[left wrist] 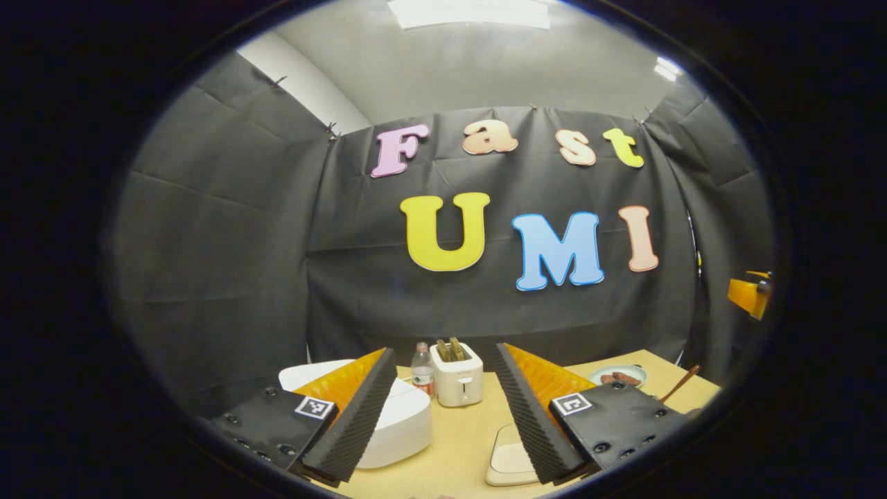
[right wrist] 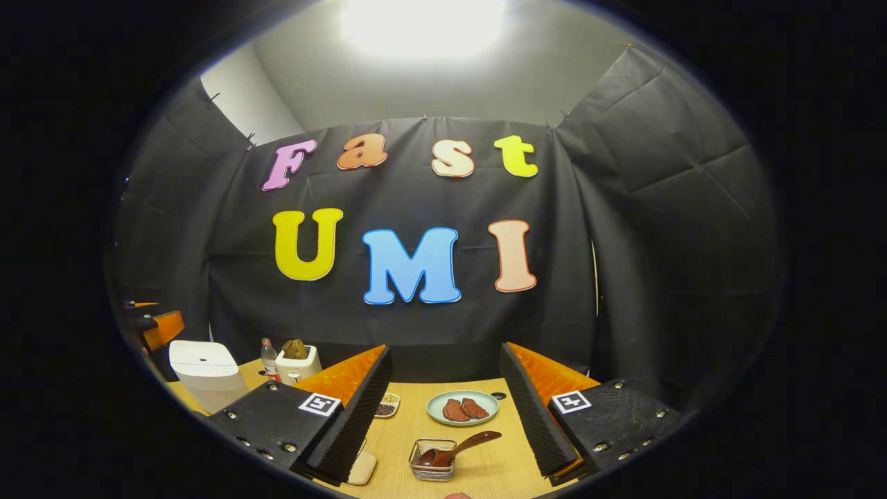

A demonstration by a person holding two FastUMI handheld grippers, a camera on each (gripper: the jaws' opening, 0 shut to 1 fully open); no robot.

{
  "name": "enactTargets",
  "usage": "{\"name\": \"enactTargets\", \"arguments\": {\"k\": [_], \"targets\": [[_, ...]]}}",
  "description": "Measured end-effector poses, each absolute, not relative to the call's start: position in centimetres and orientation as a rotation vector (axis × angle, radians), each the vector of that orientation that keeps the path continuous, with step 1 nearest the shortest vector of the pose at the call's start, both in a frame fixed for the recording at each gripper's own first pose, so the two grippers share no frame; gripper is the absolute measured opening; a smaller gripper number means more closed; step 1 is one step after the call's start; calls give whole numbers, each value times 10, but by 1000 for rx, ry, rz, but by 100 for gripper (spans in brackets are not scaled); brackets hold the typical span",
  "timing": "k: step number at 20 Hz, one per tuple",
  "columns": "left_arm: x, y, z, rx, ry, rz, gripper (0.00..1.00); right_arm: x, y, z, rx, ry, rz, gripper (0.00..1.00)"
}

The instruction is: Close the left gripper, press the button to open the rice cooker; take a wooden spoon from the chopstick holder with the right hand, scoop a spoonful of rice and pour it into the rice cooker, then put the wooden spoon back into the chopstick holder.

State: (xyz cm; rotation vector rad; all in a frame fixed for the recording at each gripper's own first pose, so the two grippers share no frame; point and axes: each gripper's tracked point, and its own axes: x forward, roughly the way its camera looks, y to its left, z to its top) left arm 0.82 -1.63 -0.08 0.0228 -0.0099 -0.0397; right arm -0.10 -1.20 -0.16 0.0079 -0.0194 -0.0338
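Nothing of the task appears done yet, judging by how things lie. In the left gripper view, the white rice cooker sits at the lower left of the frame on the bench, partly behind the near finger, and its lid is down. The left hand-held gripper stands with its jaws wide apart, holding nothing, so the closing that should come before the button press is not yet made; I cannot make out the button from here. Just right of the cooker, farther back, a bottle and a white toaster stand side by side. A pale flat board lies at the lower middle, and a plate sits toward the lower right.

In the right gripper view, the rice cooker shows at the lower left, still shut. The right hand-held gripper is also spread wide and empty. Between its fingers, at the bottom centre, a small clear container holds the wooden spoon. The spoon lies tilted, not upright: its bowl rests down in the container at the left and its handle runs up and to the right, over the rim. A small dish of what may be grains sits left of the plate.

Left to do: the whole sequence, from button press to returning the spoon.
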Motion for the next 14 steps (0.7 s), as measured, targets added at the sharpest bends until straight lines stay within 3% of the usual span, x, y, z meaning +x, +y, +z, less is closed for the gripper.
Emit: {"name": "enactTargets", "arguments": {"k": [11, 13, 14], "targets": [[4, -6, 1, 33, -18, -20, 99, 1, 0, 1, 4, -25, 2, 95], [3, -6, -2, 39, -6, -18, 89, 1, 2, 1, 7, -23, 7, 95], [3, -4, -2, 42, -4, -16, 78, 1, 2, 2, 7, -25, 8, 95]]}}
